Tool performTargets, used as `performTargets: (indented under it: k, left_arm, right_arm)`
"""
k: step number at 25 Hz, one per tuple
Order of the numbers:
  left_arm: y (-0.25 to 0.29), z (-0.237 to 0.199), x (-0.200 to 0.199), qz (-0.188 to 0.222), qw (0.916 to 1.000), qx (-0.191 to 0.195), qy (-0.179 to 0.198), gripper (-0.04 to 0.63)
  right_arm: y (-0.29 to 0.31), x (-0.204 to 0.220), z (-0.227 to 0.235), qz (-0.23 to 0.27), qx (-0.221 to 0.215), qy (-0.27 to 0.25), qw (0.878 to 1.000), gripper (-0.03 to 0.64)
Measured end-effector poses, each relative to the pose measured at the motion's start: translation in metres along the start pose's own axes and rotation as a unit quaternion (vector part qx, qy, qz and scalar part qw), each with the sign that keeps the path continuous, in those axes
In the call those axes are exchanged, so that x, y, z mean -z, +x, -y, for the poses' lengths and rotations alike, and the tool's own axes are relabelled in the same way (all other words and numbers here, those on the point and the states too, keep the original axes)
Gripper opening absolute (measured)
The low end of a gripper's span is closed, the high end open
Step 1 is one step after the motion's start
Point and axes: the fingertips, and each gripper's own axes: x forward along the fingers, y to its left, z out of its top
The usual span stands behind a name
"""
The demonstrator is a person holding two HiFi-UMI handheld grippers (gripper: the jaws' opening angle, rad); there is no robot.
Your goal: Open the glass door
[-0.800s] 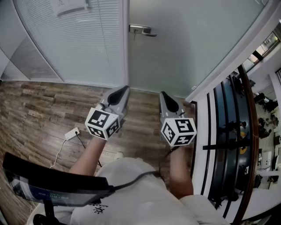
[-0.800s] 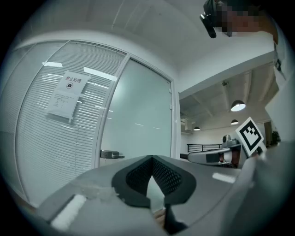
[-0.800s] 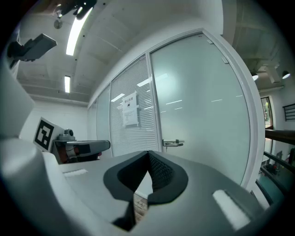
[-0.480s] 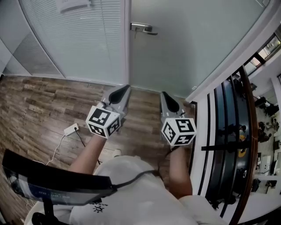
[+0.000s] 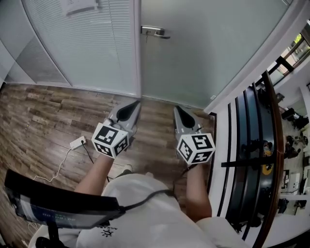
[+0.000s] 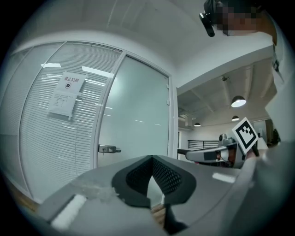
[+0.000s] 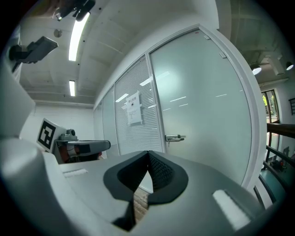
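The frosted glass door [image 5: 203,48] stands closed straight ahead, its metal lever handle [image 5: 155,32] near its left edge. Both grippers hover side by side over the wooden floor, well short of the door and pointing at it. My left gripper [image 5: 135,104] is shut with nothing in it, and so is my right gripper [image 5: 177,109]. In the left gripper view the handle [image 6: 109,148] shows left of the closed left gripper [image 6: 151,159]. In the right gripper view the handle [image 7: 174,138] lies beyond and right of the closed right gripper [image 7: 148,153].
A glass partition with white blinds [image 5: 87,43] adjoins the door on the left, with a paper notice [image 5: 82,6] stuck on it. A white power strip [image 5: 77,143] with a cable lies on the floor at left. A dark railing [image 5: 252,145] runs along the right.
Both grippers sit a little lower in the head view, drawn slightly back from the door. Their jaws stay shut.
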Motion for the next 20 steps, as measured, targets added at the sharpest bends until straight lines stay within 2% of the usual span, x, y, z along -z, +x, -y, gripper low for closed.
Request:
performTargets:
  k: [6, 10, 16, 20]
  left_arm:
    - [-0.008, 0.007, 0.01, 0.002, 0.9998, -0.011, -0.018, 0.002]
    - [-0.003, 0.005, 0.016, -0.006, 0.9998, -0.012, -0.015, 0.002]
    - [0.027, -0.013, 0.023, -0.008, 0.9997, 0.0, -0.024, 0.002]
    - [0.064, -0.03, 0.026, -0.003, 0.9992, 0.023, -0.033, 0.002]
  right_arm:
    - [-0.018, 0.016, 0.01, -0.009, -0.005, 0.005, 1.0, 0.008]
    - [-0.015, 0.023, 0.019, -0.014, -0.001, 0.01, 1.0, 0.008]
    - [0.008, 0.02, 0.034, -0.023, 0.0, 0.0, 1.0, 0.008]
    - [0.032, 0.02, 0.054, -0.032, 0.011, -0.004, 0.999, 0.008]
